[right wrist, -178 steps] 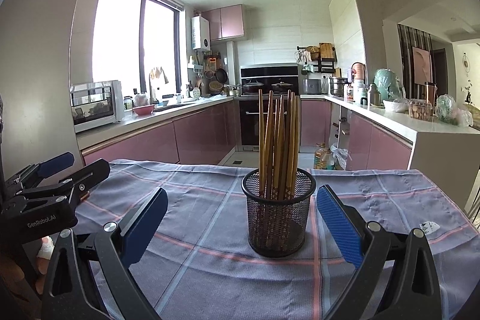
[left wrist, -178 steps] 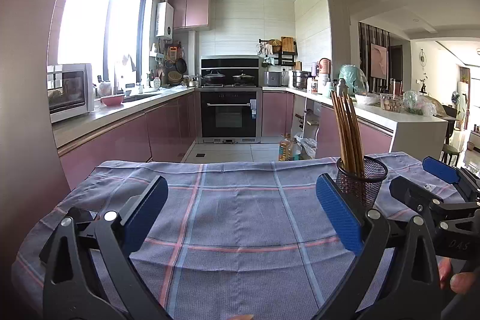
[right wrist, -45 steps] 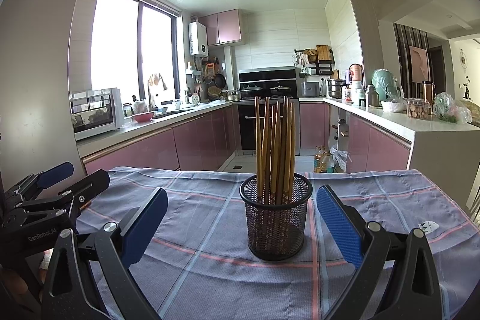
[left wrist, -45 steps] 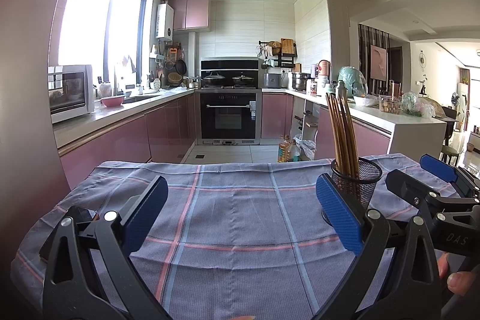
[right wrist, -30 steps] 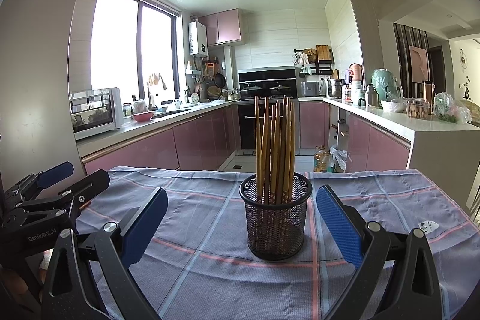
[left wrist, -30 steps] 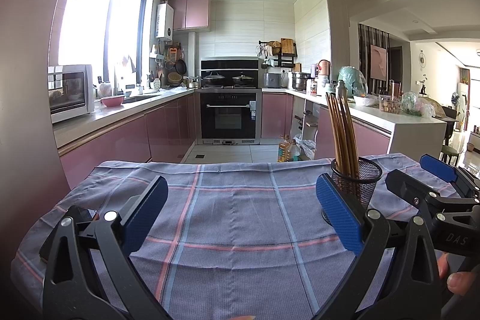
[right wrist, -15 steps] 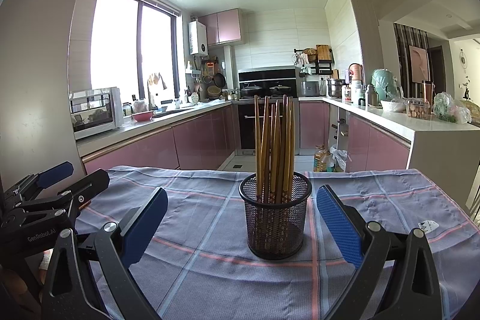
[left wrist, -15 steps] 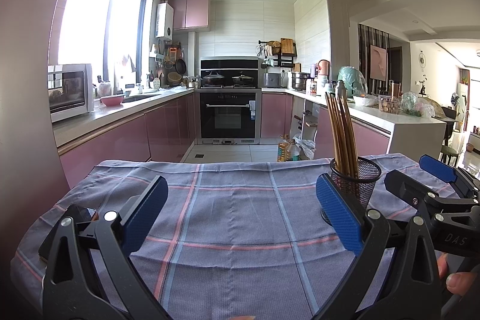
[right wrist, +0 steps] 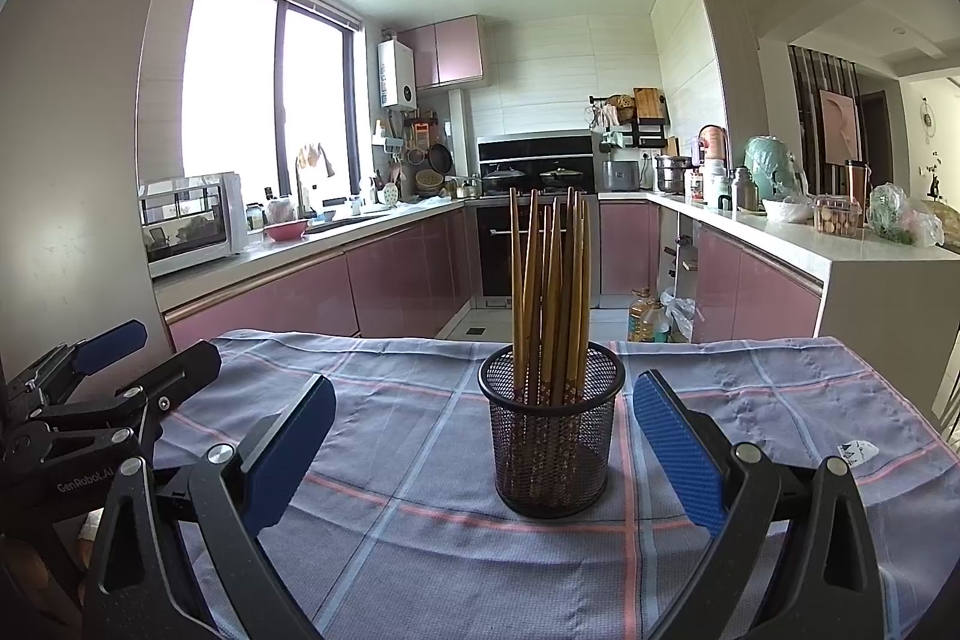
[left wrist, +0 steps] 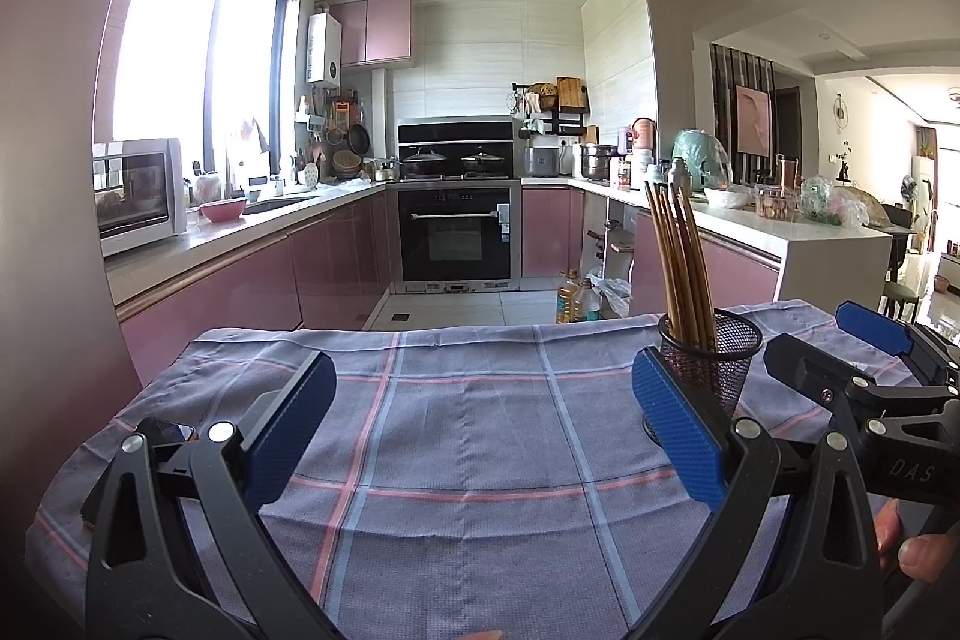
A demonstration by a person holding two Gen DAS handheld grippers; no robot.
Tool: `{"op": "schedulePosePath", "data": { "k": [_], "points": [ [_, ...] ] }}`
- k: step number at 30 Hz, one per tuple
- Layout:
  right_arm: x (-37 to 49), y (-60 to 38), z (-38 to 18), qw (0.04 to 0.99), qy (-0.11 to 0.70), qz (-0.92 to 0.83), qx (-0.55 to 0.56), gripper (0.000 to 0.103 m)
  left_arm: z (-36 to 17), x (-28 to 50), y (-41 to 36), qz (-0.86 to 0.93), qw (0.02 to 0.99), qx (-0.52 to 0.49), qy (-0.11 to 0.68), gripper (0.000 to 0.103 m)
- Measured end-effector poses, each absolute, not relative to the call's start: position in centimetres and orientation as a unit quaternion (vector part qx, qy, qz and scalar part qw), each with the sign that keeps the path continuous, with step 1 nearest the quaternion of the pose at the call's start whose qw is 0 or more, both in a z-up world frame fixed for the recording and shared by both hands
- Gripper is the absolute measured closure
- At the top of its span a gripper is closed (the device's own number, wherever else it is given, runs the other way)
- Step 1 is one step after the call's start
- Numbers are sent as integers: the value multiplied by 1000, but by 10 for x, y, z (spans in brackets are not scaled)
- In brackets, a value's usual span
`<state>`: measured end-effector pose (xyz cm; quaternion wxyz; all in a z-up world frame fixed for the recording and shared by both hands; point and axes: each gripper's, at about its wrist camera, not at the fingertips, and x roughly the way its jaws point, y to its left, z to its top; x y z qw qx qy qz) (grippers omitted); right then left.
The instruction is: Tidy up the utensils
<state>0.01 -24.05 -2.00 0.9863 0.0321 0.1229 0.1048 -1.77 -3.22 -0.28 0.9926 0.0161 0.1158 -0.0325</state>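
A black mesh holder [right wrist: 552,436] stands upright on the checked cloth, with several brown wooden chopsticks [right wrist: 549,292] standing in it. My right gripper [right wrist: 483,436] is open and empty, its blue pads on either side of the holder and nearer to me. In the left wrist view the holder [left wrist: 711,358] sits to the right, partly behind the right blue pad. My left gripper [left wrist: 483,424] is open and empty over bare cloth. The right gripper's body [left wrist: 858,376] shows at that view's right edge.
The table carries a blue-grey cloth with pink and blue lines [left wrist: 468,436]. A dark phone [left wrist: 165,430] lies at its left edge. A white label [right wrist: 858,451] sits on the cloth at right. Kitchen counters, an oven and a white counter end stand beyond the table.
Both grippers have drawn back slightly from the holder over the past seconds; it looks a little smaller and farther. Both stay open.
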Motion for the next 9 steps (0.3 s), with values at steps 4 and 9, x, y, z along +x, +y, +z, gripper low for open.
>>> {"op": "schedulePosePath", "data": {
  "k": [4, 9],
  "points": [
    [5, -249, -22, 985, 136, 101, 34, 7, -6, -12, -29, -37, 990, 13, 137, 6],
    [38, -297, -39, 975, 220, 20, 11, 7, -14, 10, -11, -28, 982, -1, 186, 6]
  ]
}}
